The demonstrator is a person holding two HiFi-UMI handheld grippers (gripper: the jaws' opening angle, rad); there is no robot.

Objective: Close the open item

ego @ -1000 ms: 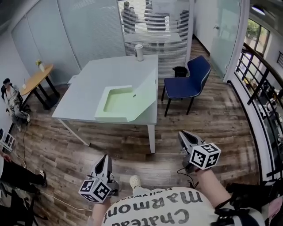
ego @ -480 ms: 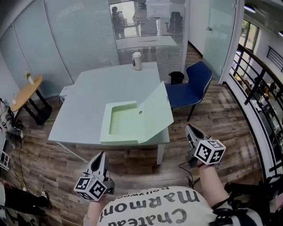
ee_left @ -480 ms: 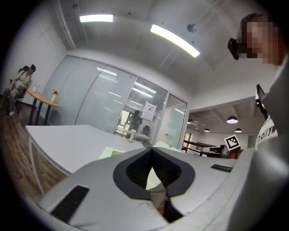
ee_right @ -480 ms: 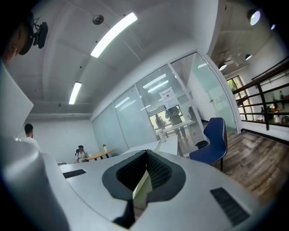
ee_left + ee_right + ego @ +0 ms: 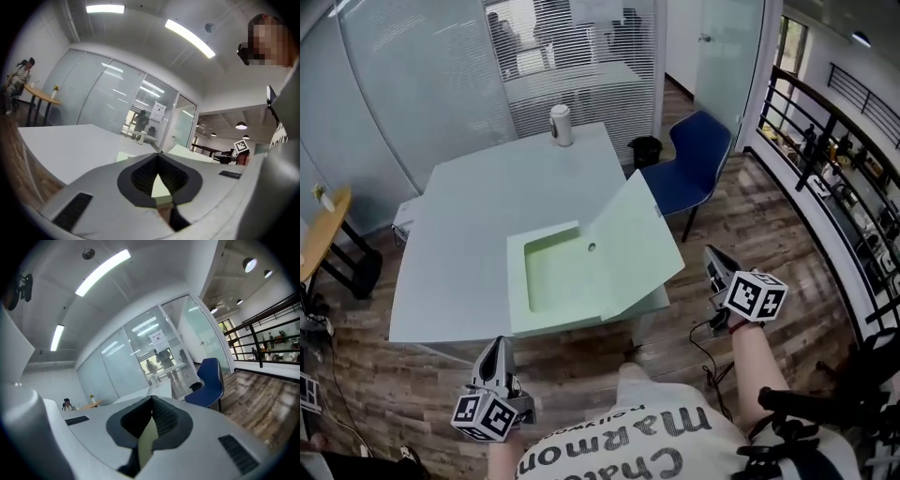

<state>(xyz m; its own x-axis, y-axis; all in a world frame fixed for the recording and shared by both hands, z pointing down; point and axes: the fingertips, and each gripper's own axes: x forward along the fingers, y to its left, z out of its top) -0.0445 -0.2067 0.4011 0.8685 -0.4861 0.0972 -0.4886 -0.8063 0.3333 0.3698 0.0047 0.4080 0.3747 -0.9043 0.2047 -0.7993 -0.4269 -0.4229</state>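
A pale green box [image 5: 549,281] lies open on the white table [image 5: 459,234], its tray sunk in a flat frame. Its lid [image 5: 633,246] stands tilted up and out over the table's right edge, with a small round hole near the hinge side. My left gripper [image 5: 499,345] hangs low before the table's near edge, jaws shut on nothing. My right gripper [image 5: 712,255] is to the right of the lid, apart from it and also shut. In the left gripper view the gripper [image 5: 159,153] looks across the tabletop at the box [image 5: 186,152].
A white cup [image 5: 560,124] stands at the table's far edge. A blue chair [image 5: 694,161] and a black bin [image 5: 645,150] sit to the right of the table. A railing [image 5: 825,159] runs along the right. Glass walls stand behind, and a wooden side table [image 5: 317,234] is at the left.
The table and box have come nearer and lower in the head view as the person steps up to them. Both grippers stay low and shut, the right one now beside the lid.
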